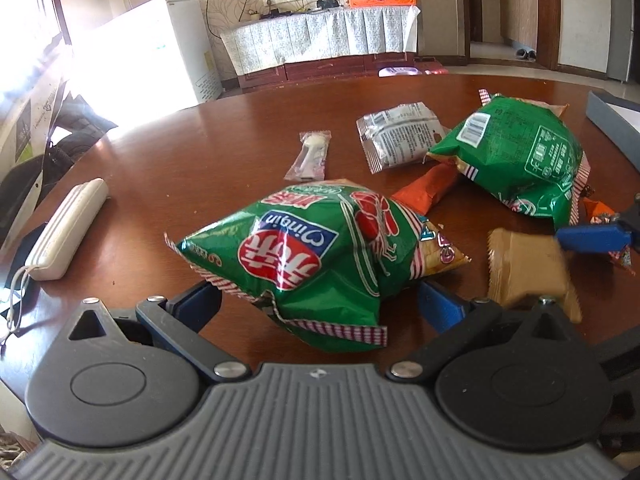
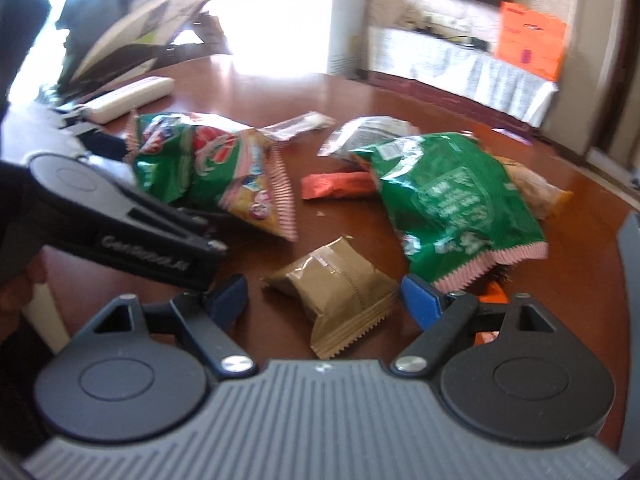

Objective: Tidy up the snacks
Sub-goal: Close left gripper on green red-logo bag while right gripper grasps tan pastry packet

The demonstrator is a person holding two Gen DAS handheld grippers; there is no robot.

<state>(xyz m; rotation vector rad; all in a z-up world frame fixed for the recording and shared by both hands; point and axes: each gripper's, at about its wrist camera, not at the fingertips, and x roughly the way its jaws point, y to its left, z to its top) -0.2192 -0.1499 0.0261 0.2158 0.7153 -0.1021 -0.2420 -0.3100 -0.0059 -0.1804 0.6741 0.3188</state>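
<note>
In the left wrist view a puffy green chip bag [image 1: 312,256] lies crosswise between the fingers of my left gripper [image 1: 320,288]. Both blue pads touch its sides and the foil is crumpled there, so the gripper is shut on it. My right gripper [image 2: 324,282] stands open around a small brown packet [image 2: 340,296] on the table, and neither pad touches the packet. A second green bag [image 2: 452,200] lies just beyond the right finger. The first green bag [image 2: 192,168] shows at the left of the right wrist view.
On the round brown table [image 1: 200,140] lie an orange-red packet [image 1: 428,188], a silver-white packet [image 1: 400,136] and a clear-wrapped sweet [image 1: 310,156]. Small orange candies [image 2: 492,292] lie near the right finger. A white case [image 1: 68,228] lies far left. A grey-blue box [image 1: 612,116] is at the right edge.
</note>
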